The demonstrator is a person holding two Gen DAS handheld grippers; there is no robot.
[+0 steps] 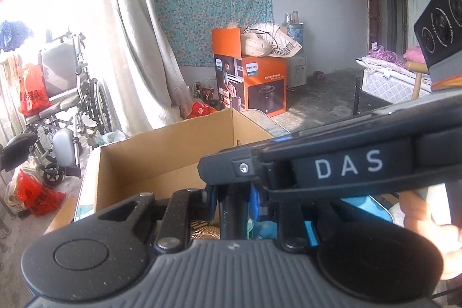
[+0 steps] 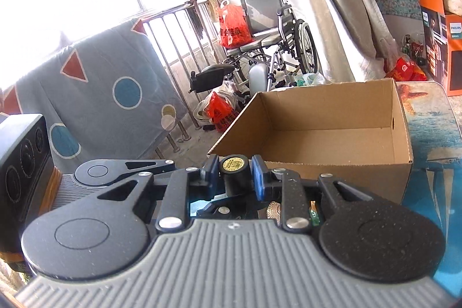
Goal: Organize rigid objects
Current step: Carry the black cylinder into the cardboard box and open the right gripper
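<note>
An open cardboard box [image 2: 332,140] stands on the blue-patterned table [image 2: 433,140]; it also shows in the left wrist view [image 1: 161,158]. My right gripper [image 2: 234,178] is shut on a black cylinder with a gold label on top [image 2: 234,163], held just in front of the box's near wall. My left gripper [image 1: 233,207] is closed around the same dark cylinder [image 1: 231,218] lower down, with the right gripper's body [image 1: 346,163] crossing above it. A gold ribbed disc [image 2: 274,211] lies on the table beneath.
A wheelchair [image 2: 271,28] with red bags stands by the curtain and railing. An orange Philips box [image 1: 251,82] sits on the floor behind. A patterned blanket [image 2: 101,88] hangs on the railing. A bed [image 1: 389,77] is at the far right.
</note>
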